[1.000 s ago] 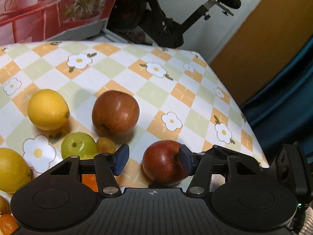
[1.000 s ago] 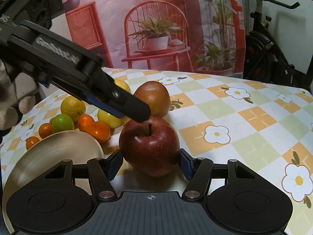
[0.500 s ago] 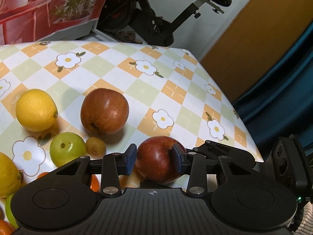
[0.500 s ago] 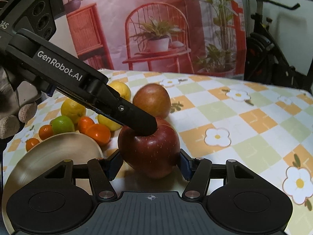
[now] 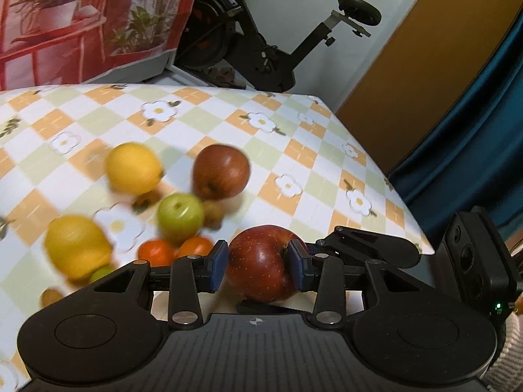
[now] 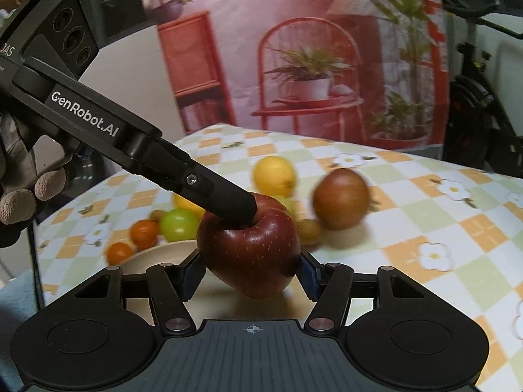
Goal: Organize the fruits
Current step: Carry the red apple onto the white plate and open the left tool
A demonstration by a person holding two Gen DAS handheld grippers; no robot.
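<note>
Fingers (image 6: 193, 272) of both grippers clamped on red apple (image 6: 250, 251), blurred fruit pile (image 5: 179, 217) close behind

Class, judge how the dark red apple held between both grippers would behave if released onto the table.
The red apple looks round, so it would probably roll. Its skin is glossy, perhaps slippery against the fingers. It seems firm and likely heavy for its size.

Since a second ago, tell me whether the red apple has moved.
Yes. In the right wrist view the red apple, clamped by both grippers, now hangs over the plate, left of the brown apple it sat before.
</note>
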